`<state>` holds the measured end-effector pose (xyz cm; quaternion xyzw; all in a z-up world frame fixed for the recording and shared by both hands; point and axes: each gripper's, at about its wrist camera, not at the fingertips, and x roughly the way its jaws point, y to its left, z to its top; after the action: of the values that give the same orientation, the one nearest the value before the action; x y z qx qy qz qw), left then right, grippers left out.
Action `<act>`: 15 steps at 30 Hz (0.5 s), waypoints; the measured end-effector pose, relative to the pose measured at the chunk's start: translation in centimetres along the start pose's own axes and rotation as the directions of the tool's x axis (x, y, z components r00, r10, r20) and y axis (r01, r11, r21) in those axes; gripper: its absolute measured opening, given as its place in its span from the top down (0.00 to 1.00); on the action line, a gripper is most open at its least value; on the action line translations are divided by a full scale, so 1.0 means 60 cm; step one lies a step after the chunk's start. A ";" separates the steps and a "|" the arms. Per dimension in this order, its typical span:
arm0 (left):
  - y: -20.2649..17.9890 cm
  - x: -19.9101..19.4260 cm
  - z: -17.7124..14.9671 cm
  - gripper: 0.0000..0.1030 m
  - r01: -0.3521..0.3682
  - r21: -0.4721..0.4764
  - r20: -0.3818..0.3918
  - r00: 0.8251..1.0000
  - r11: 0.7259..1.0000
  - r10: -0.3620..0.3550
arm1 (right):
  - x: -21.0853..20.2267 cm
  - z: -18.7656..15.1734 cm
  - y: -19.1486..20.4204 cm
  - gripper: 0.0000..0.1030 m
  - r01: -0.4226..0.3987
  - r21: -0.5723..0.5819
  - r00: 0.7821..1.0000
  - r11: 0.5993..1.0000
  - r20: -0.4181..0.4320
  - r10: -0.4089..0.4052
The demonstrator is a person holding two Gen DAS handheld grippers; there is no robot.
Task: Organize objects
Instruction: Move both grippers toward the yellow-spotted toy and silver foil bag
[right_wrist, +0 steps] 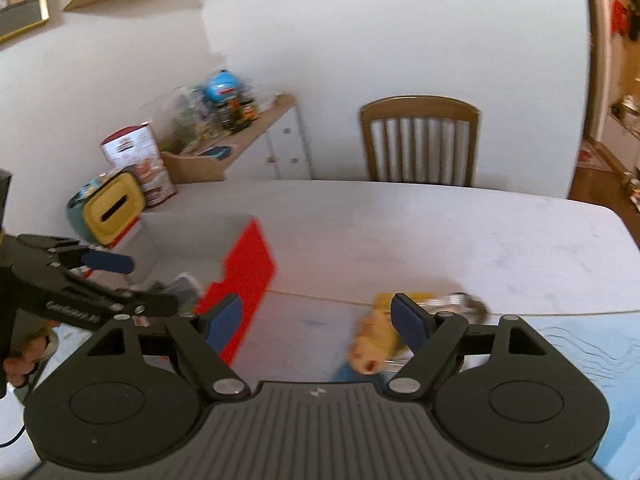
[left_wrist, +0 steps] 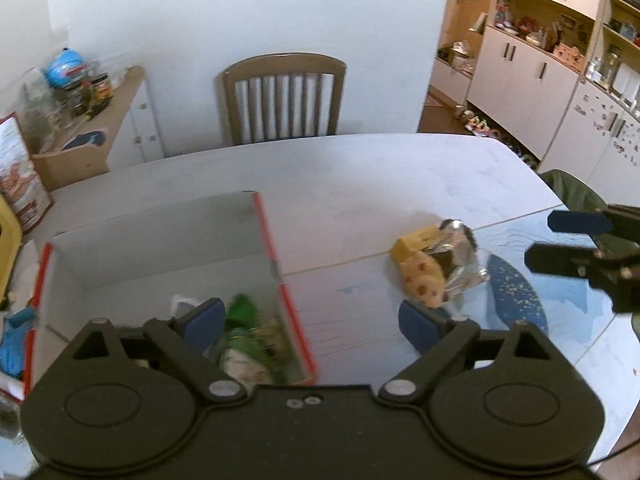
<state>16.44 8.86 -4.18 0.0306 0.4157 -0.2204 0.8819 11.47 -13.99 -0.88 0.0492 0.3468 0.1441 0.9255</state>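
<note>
open box [left_wrist: 160,248], white inside, red outside, upright on desk [left_wrist: 360,176]. green packet [left_wrist: 244,336] and a whitish item lie in its near right corner; details blurred. right of box, apart from it: small pile of snacks [left_wrist: 434,264], namely yellow block, spotted cookie-like piece, crinkled clear wrapper, touching one another.

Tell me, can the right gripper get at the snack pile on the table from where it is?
Probably yes: the right gripper is open, and the snack pile lies uncovered just ahead, outside the box.
</note>
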 end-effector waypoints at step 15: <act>-0.124 0.078 0.010 0.01 0.021 0.030 0.011 1.000 0.999 -0.021 | 0.002 -0.032 -0.170 0.21 0.122 0.096 0.992 0.988 -0.027 -0.120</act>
<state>16.38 0.30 -6.35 0.0380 0.4078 -0.2360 0.8812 12.65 -23.70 -4.35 0.0717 0.3655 0.0711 0.9253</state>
